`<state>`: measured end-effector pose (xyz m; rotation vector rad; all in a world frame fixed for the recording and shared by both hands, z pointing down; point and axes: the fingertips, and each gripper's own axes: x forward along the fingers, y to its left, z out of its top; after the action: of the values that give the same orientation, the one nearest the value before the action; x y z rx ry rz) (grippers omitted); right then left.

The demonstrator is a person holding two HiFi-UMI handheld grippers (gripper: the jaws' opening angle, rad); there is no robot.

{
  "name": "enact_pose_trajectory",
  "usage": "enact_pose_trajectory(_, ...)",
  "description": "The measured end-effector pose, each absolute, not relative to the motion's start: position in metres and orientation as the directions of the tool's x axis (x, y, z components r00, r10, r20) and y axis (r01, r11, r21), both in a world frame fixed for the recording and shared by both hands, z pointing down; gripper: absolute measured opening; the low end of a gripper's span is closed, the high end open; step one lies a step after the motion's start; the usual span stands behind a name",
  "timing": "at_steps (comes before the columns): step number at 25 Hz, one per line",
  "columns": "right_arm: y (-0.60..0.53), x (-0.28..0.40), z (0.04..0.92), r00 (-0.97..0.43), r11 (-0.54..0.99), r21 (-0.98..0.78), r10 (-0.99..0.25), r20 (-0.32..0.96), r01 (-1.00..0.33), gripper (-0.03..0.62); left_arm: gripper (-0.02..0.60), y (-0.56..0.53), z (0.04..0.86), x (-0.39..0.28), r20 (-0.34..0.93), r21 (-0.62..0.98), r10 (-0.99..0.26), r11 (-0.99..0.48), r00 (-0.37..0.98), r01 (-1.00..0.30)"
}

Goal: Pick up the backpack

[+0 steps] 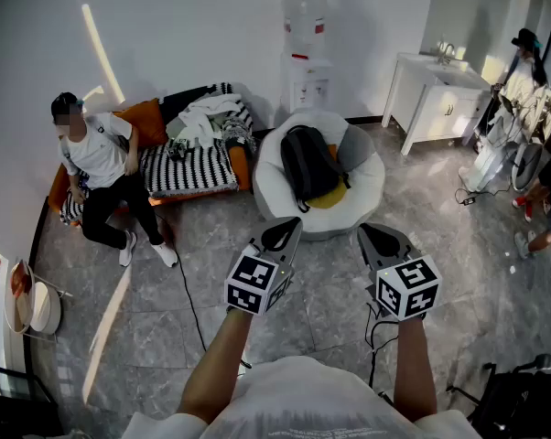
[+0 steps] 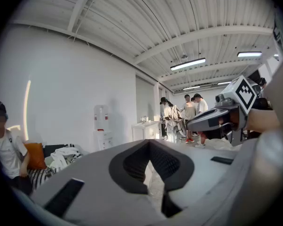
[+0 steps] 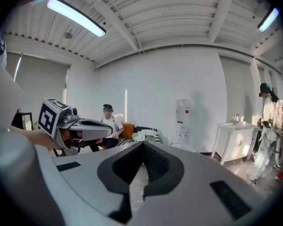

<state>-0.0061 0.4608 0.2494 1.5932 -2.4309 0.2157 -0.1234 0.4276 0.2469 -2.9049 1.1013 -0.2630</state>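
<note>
Black backpack on wht beanbag (mid-room)

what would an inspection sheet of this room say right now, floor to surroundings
surface: grey tiled floor.
job's things: black backpack sits upright in a white beanbag chair, untouched.
clutter: clothes pile on the sofa.
grippers: left claw and right claw both shut, empty, held short of the backpack.
cables: black cable runs across the floor.
surroundings: seated person on the sofa, water dispenser, white sink cabinet by the wall.
</note>
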Motion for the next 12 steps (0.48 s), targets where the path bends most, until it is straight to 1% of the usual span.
enact_pose_trajectory(4, 0.465, -0.012, 0.246, -0.393, 0.406, -0.005, -0.881, 0.262, -0.914, 0.0, 0.012, 0.434, 0.244, -0.125, 0.148, -0.084, -0.656, -0.754, 0.74, -0.652)
enact_pose_trajectory(8, 0.468, -0.014, 0.241, -0.411, 0.407, -0.062, -0.884, 0.222, -0.911, 0.0, 0.012, 0.438, 0.245, -0.126, 0.147, -0.086, -0.656, -0.754, 0.74, -0.651)
enact_pose_trajectory(12, 0.473, -0.013, 0.239, -0.409, 0.402, -0.076, -0.887, 0.214, -0.912, 0.0, 0.012, 0.444, 0.246, -0.127, 0.148, -0.084, -0.656, -0.754, 0.74, -0.652)
